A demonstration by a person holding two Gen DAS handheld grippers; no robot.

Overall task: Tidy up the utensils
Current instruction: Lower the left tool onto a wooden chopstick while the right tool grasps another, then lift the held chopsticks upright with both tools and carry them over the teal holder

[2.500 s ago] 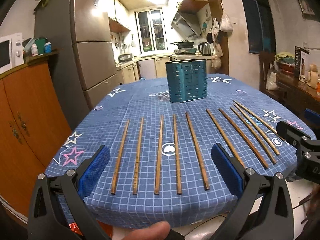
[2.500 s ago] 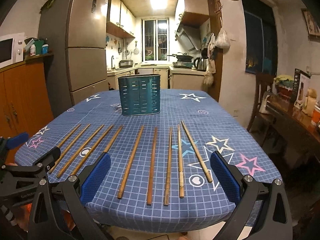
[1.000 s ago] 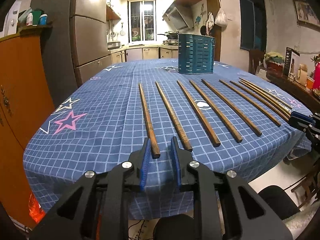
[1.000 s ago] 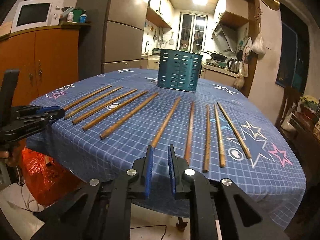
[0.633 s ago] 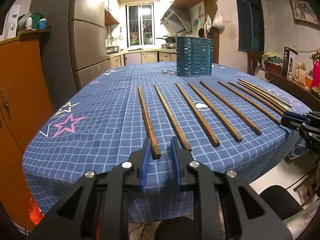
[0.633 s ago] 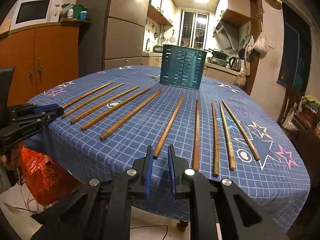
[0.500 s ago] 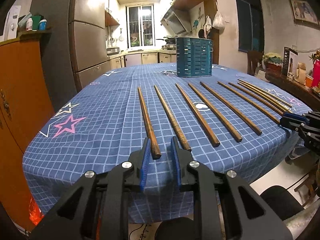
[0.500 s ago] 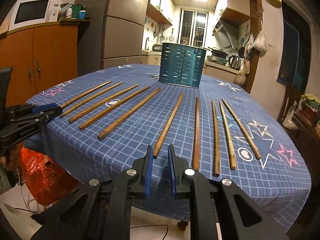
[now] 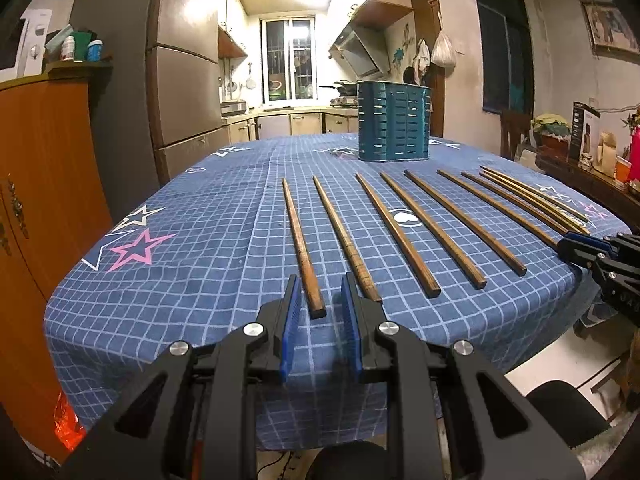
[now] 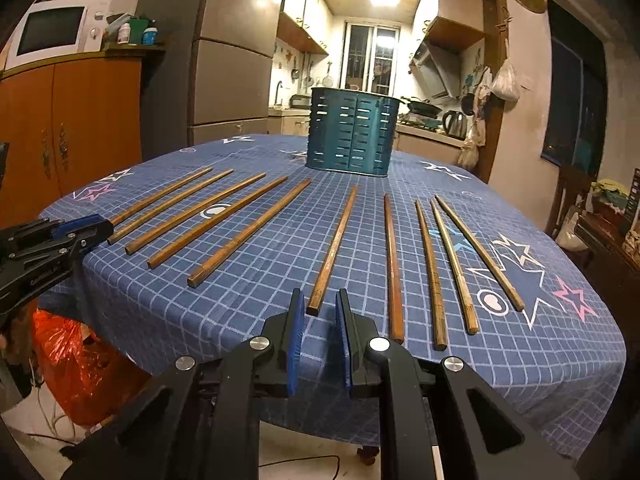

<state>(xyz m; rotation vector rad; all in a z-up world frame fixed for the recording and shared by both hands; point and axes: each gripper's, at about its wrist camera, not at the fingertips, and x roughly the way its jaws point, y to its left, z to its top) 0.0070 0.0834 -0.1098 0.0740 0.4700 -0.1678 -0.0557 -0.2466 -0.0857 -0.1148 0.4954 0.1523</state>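
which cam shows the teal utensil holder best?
Right wrist: the teal utensil holder sits near centre, larger, with slotted front and rim clear. Left wrist shows it smaller and right of centre, but unobstructed.

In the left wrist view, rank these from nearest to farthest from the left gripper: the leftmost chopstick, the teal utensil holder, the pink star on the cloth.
From the left gripper:
1. Leftmost chopstick, its near end between the fingers.
2. Pink star, off to the left.
3. Teal utensil holder, far side, slightly right.
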